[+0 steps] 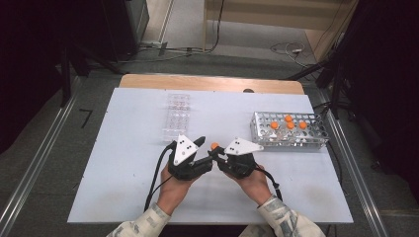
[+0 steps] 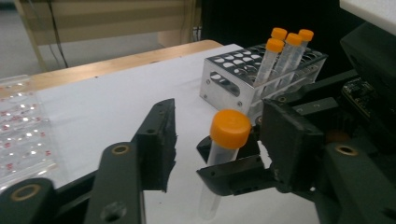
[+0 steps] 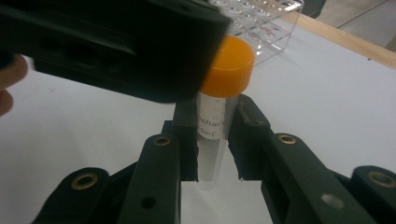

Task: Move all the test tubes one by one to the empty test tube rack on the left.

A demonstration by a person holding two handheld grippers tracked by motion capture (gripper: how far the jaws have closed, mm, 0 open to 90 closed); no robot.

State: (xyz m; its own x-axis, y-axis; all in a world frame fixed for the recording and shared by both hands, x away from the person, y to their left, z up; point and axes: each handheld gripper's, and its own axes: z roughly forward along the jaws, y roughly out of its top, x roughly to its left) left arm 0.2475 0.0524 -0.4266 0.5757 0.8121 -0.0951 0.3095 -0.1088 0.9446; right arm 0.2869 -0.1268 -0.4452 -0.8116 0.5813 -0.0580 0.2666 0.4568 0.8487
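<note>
A clear tube with an orange cap [image 1: 214, 145] stands upright above the white board, between my two hands. My right gripper [image 3: 215, 135] is shut on the tube's body [image 3: 211, 158] just below the cap [image 3: 229, 65]. My left gripper [image 2: 220, 122] comes at it from the other side, and the cap [image 2: 229, 128] sits between its jaws. A gap shows on each side of the cap, so the left gripper is open. In the high view the left gripper [image 1: 206, 149] and right gripper [image 1: 216, 154] meet tip to tip near the board's middle.
A metal rack [image 1: 291, 140] at the right holds several orange-capped tubes [image 1: 289, 123], also seen in the left gripper view as the rack [image 2: 224, 86]. A clear plastic tray [image 1: 178, 116] lies farther back, left of centre. The white board [image 1: 123, 163] covers the table.
</note>
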